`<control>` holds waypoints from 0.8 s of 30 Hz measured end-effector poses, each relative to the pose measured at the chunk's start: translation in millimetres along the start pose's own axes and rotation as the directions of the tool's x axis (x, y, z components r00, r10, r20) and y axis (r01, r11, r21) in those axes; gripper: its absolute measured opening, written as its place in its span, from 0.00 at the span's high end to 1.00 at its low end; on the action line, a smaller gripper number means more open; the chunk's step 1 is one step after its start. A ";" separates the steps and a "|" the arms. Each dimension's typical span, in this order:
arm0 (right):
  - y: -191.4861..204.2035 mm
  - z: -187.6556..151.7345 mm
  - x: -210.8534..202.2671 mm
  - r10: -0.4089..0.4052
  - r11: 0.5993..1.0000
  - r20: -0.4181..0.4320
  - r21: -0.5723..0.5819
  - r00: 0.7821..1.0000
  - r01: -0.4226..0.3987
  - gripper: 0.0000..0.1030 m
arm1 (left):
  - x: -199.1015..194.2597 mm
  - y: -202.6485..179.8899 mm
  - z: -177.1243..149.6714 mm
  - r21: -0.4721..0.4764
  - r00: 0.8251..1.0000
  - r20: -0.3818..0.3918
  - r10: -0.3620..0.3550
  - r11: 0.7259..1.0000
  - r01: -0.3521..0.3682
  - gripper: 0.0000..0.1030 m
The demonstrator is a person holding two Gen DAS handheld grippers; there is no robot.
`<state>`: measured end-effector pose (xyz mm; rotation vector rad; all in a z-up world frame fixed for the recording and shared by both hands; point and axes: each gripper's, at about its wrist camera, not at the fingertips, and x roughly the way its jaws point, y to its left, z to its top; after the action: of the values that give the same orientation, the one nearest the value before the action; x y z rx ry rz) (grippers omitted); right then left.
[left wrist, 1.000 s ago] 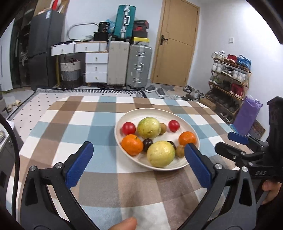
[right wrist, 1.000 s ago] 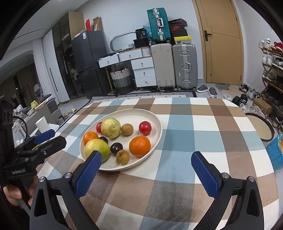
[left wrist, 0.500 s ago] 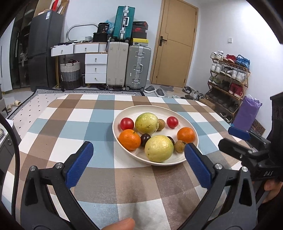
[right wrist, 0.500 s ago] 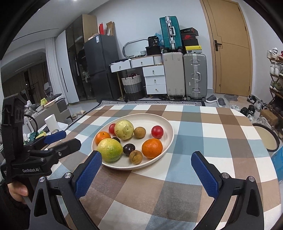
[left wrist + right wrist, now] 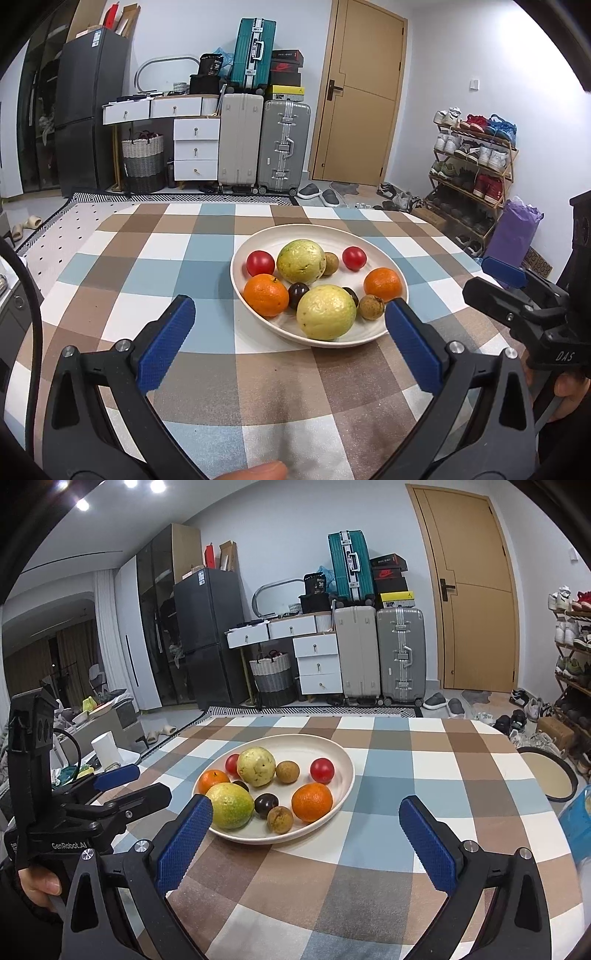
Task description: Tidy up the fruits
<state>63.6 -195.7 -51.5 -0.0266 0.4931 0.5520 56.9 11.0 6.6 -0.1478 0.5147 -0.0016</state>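
A cream plate (image 5: 280,236) (image 5: 341,760) sits on the checked tablecloth and holds all the fruit. On it lie two yellow-green guavas (image 5: 326,312) (image 5: 256,767), two oranges (image 5: 266,295) (image 5: 312,802), two red tomatoes (image 5: 260,263) (image 5: 322,770), dark plums (image 5: 266,804) and brown longans (image 5: 280,819). My left gripper (image 5: 290,332) stands open just short of the plate's near rim, with nothing between its fingers. My right gripper (image 5: 308,827) is open too, level with the plate's near right side, and holds nothing.
The checked table (image 5: 406,775) is bare apart from the plate. A round tray (image 5: 546,775) stands beyond its right edge. Suitcases (image 5: 258,144), white drawers and a shoe rack (image 5: 469,166) line the room behind. A hand (image 5: 37,882) grips the left tool.
Both cameras have tipped upward and drawn slightly lower and back, so the plate sits closer to the fingertips in view. Both grippers stay open; no fruit has moved.
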 end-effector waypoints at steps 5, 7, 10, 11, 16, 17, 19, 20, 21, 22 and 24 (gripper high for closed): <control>3.4 -0.4 -0.3 -0.001 1.000 0.006 -0.022 1.000 0.001 0.00 | 0.3 -0.5 0.9 0.004 1.000 0.004 0.001 1.000 -0.001 0.00; 4.9 -0.9 -1.8 0.001 1.000 0.007 -0.026 1.000 0.000 0.00 | -0.2 -0.8 1.3 0.005 1.000 0.005 0.000 1.000 0.000 0.00; 4.4 -0.7 -1.1 0.004 1.000 0.008 -0.029 1.000 -0.004 0.00 | -0.2 -0.9 1.3 0.005 1.000 0.006 0.001 1.000 -0.001 0.00; 4.4 -0.9 -0.9 0.005 1.000 0.009 -0.030 1.000 -0.005 0.00 | 0.6 -0.9 1.4 0.006 1.000 0.005 0.001 1.000 -0.001 0.00; 4.6 -1.1 -1.2 0.005 1.000 0.009 -0.029 1.000 -0.005 0.00 | -0.3 -1.1 1.0 0.005 1.000 0.006 0.000 1.000 0.000 0.00; 4.6 -1.0 -1.4 0.005 1.000 0.009 -0.030 1.000 -0.005 0.00 | 0.1 -1.3 1.1 0.005 1.000 0.006 0.000 1.000 0.000 0.00; 4.6 -0.9 -1.3 0.006 1.000 0.009 -0.030 1.000 -0.005 0.00 | -0.4 -1.1 0.9 0.006 1.000 0.006 0.000 1.000 0.000 0.00; 4.6 -1.0 -1.4 0.005 1.000 0.009 -0.030 1.000 -0.005 0.00 | -0.4 -1.1 0.8 0.006 1.000 0.006 0.001 1.000 -0.001 0.00; 4.5 -1.0 -1.3 0.005 1.000 0.009 -0.030 1.000 -0.005 0.00 | -0.4 -1.0 0.8 0.006 1.000 0.006 0.000 1.000 -0.001 0.00; 4.5 -1.0 -1.3 0.005 1.000 0.009 -0.030 1.000 -0.005 0.00 | -0.4 -1.1 0.8 0.006 1.000 0.006 0.000 1.000 0.000 0.00; 4.5 -1.0 -1.3 0.004 1.000 0.009 -0.030 1.000 -0.004 0.00 | 0.1 -1.1 0.9 0.006 1.000 0.006 0.000 1.000 0.000 0.00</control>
<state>59.9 -192.6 -51.3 -0.0512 0.4760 0.5634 57.4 10.0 7.5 -0.1420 0.5087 -0.0025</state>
